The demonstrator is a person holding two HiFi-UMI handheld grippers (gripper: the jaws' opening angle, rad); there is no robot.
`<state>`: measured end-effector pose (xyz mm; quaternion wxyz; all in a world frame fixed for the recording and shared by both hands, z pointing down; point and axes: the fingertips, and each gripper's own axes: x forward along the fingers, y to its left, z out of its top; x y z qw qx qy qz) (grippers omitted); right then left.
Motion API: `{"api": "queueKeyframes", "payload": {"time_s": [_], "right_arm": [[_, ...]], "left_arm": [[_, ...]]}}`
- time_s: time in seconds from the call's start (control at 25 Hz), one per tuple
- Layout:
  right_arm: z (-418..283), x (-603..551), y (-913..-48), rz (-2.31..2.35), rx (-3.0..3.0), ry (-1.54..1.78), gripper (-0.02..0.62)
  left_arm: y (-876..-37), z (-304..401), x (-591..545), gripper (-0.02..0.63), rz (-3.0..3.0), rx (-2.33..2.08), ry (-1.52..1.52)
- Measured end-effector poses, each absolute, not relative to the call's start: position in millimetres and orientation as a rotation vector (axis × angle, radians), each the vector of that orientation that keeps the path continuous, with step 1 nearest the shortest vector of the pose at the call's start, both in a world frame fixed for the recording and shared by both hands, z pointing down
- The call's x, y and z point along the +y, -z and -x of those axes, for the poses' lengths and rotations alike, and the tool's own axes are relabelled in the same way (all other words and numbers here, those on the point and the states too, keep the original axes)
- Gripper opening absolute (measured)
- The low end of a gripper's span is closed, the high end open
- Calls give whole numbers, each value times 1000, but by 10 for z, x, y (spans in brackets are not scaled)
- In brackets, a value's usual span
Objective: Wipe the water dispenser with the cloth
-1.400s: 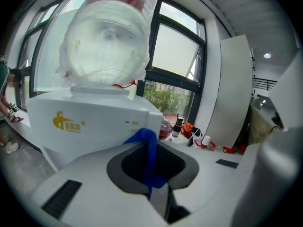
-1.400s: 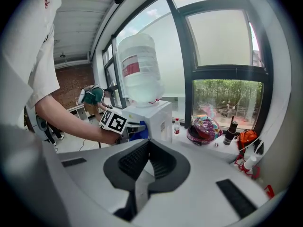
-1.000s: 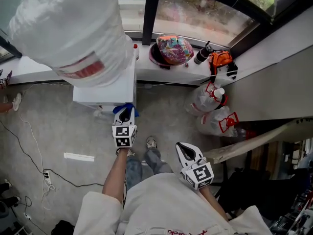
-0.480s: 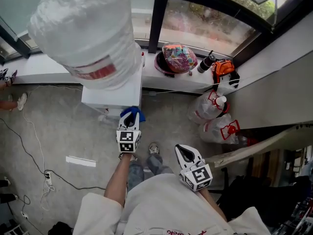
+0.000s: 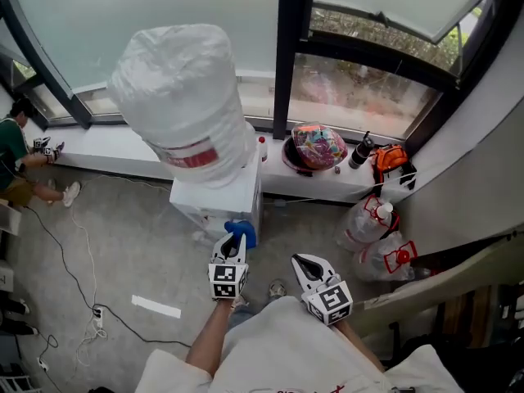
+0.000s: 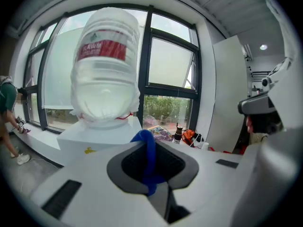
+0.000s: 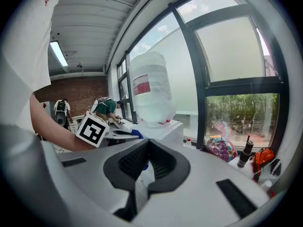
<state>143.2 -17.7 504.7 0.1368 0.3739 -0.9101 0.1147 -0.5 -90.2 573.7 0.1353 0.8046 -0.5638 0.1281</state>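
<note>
Head view: my left gripper (image 5: 232, 248) pinched the blue cloth (image 5: 240, 231) at its tip, right at the front of the white water dispenser (image 5: 221, 199); I couldn't tell if it touched. The bottle (image 5: 184, 109) on top was wrapped in plastic.
Left gripper view: the cloth sat bunched between the jaws. The bottle's red label had white print, unreadable.
Right gripper view: my right gripper (image 7: 147, 162) had its jaws together, empty, apart from the dispenser.

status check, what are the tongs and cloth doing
Left tongs shut on crumpled blue cloth, at front of white box-shaped water dispenser. Right tongs shut, empty, held back. Nothing in the way.
</note>
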Motion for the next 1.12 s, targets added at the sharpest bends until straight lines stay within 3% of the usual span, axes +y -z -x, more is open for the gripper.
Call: {"api": "queueKeyframes", "payload": {"time_s": [0.68, 1.12], "right_arm": [[-1185, 386, -4918, -951, -2717, -201, 14], [-955, 1747, -4839, -1077, -2727, -146, 14]], "left_arm": [[-5027, 227, 1, 51, -2319, -1842, -154], [-4880, 434, 1660, 51, -2338, -1863, -120]]}}
